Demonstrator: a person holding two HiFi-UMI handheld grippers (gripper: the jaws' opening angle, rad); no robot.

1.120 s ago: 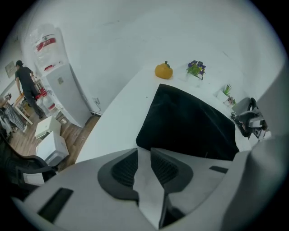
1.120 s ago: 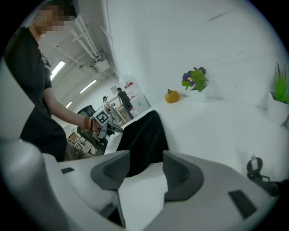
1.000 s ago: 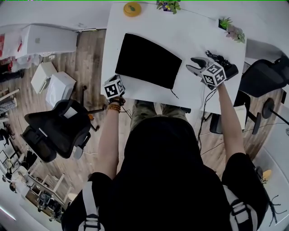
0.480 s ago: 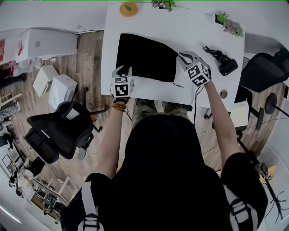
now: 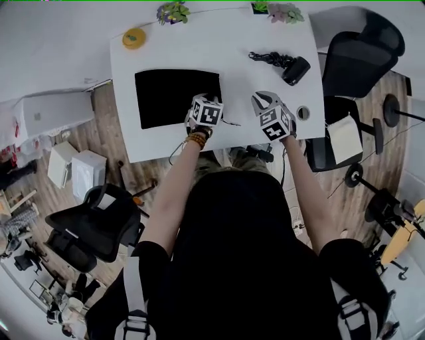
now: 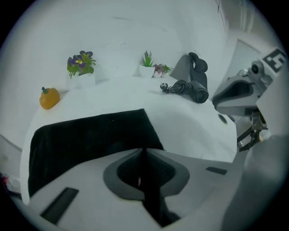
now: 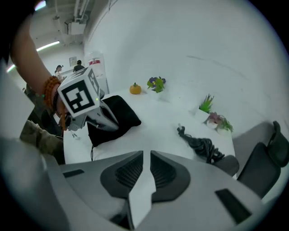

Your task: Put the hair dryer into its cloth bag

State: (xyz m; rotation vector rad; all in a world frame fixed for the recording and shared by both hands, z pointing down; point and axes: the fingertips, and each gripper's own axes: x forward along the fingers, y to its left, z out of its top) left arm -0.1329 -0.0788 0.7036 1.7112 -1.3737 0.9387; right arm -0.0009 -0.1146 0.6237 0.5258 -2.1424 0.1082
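Note:
A flat black cloth bag lies on the left half of the white table. The black hair dryer with its coiled cord lies apart at the far right. My left gripper hangs over the bag's near right corner. Its jaws have just been opening and show a narrow dark slit; I cannot tell whether cloth is in it. My right gripper is over bare table between bag and dryer. Its jaws have just closed and stand shut on nothing. The bag and dryer show in both gripper views.
An orange pumpkin-shaped thing and two small potted plants stand along the table's far edge. A round cable hole sits near the right front. Black office chairs stand at the right and left.
The left gripper has gone from the bag's near left corner to its near right corner. The right gripper came away from the hair dryer toward the table's front, and its jaws closed empty.

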